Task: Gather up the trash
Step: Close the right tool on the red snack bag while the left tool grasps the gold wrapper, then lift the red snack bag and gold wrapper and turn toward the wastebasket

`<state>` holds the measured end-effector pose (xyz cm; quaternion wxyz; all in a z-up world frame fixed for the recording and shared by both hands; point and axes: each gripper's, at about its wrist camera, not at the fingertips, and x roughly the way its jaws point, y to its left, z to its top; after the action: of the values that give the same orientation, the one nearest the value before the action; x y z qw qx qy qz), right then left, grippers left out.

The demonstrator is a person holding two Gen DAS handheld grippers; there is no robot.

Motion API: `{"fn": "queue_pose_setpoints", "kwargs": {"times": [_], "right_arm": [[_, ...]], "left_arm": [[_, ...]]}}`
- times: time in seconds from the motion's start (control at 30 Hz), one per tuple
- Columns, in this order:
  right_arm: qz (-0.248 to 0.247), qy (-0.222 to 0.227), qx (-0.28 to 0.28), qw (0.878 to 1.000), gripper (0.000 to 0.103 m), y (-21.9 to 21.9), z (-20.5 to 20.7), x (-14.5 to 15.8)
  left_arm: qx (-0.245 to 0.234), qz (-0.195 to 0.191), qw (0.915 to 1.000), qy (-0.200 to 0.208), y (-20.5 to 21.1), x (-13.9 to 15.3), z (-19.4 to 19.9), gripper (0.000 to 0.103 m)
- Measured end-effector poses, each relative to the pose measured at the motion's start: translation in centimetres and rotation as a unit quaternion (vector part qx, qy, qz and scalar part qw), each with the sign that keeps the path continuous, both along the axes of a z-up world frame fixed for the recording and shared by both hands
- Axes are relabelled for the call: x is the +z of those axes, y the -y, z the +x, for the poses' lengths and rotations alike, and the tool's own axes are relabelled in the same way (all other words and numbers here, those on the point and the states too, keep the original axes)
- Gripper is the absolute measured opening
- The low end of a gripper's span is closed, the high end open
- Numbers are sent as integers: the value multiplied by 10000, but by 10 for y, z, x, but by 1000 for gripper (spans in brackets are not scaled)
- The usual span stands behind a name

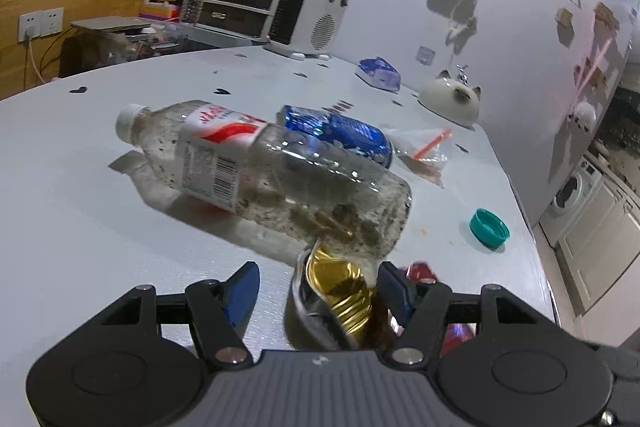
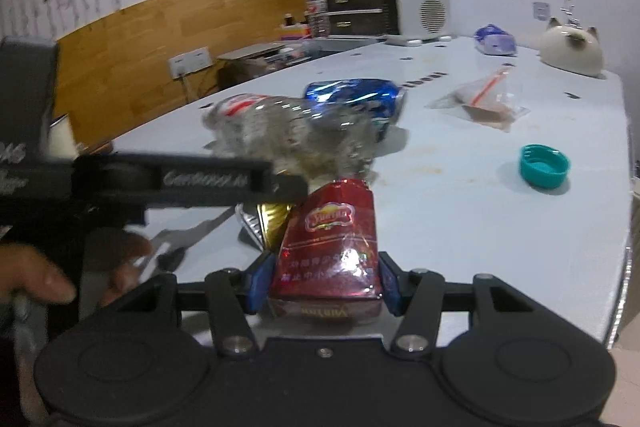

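A red cigarette pack (image 2: 328,251) is being gripped by the right gripper (image 2: 322,281) jaws above the tabletop (image 2: 460,227). The left gripper (image 1: 316,291) jaws are being held apart around a crumpled gold wrapper (image 1: 340,291); the dirty bottle (image 1: 264,171), holding brown residue, is lying beyond.

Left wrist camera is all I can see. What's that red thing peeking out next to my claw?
Observer: It's a shiny red plastic-wrapped packet with a yellow logo, sitting on the pale table.
Operator: Is something grabbing it?
Observer: Yes. The right claw has its blue pads pressed against both sides of it.
Operator: Can you see my claw from there?
Observer: Yes. The left claw shows as a black bar reaching in from the left, and a person's hand is holding it from below.
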<state>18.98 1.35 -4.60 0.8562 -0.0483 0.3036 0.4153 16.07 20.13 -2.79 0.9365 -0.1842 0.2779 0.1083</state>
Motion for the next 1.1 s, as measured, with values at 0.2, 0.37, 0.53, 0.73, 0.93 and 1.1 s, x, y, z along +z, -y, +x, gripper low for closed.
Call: {"fn": "queue_pose_setpoints", "kwargs": {"times": [0.2,0.37,0.53,0.73,0.93,1.1], "right_arm": [[-5,16,421,9991,55,2,-19,0],[-59,-19,96,9999,55,15,-25,2],[13,-64,-126,9999,55,35,-29,2],[42,-99,-328,9994,55,43,-29,1],[100,-192,-577,9981,55,44,-30,1],[104,-222,-837,9962,55,48,-33,3]], "left_arm": [[-18,68,10000,-52,-2,-1,-2,65],[-405,431,9982,-137,3,-1,1,65],[-963,1235,9871,-347,8,-3,7,65],[-1240,1474,9802,-455,11,-4,6,44],[-1201,1407,9820,-384,16,-4,-2,43],[-1140,1290,9847,-254,23,1,-17,43]]}}
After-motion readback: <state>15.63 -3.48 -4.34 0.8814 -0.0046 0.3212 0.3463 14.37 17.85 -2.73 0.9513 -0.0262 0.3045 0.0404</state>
